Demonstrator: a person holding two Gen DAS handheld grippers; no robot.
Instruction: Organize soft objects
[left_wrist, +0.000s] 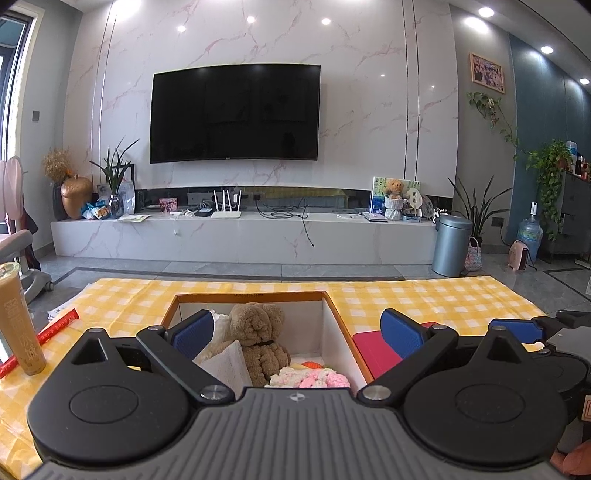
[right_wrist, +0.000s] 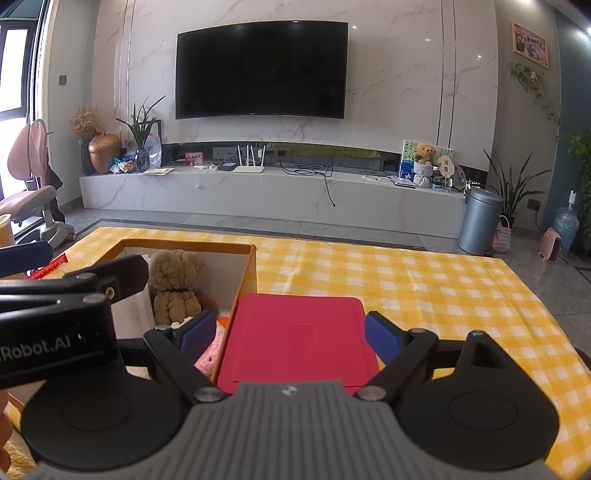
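Note:
An open orange-rimmed cardboard box (left_wrist: 251, 295) stands on the yellow checked tablecloth (left_wrist: 424, 299). Inside it a brown teddy bear (left_wrist: 260, 343) sits upright, with a pink and white knitted piece (left_wrist: 310, 378) and a white cloth (left_wrist: 225, 360) beside it. The box (right_wrist: 184, 246) and bear (right_wrist: 175, 284) also show in the right wrist view. A flat red pad (right_wrist: 299, 339) lies right of the box. My left gripper (left_wrist: 295, 332) is open and empty above the box. My right gripper (right_wrist: 290, 332) is open and empty above the red pad (left_wrist: 373, 350).
A cup of milk tea (left_wrist: 18, 321) and a red stick-shaped packet (left_wrist: 44, 339) stand at the table's left. Beyond the table are the TV (left_wrist: 234, 112), a marble TV bench (left_wrist: 240, 236), a grey bin (left_wrist: 451, 245) and plants.

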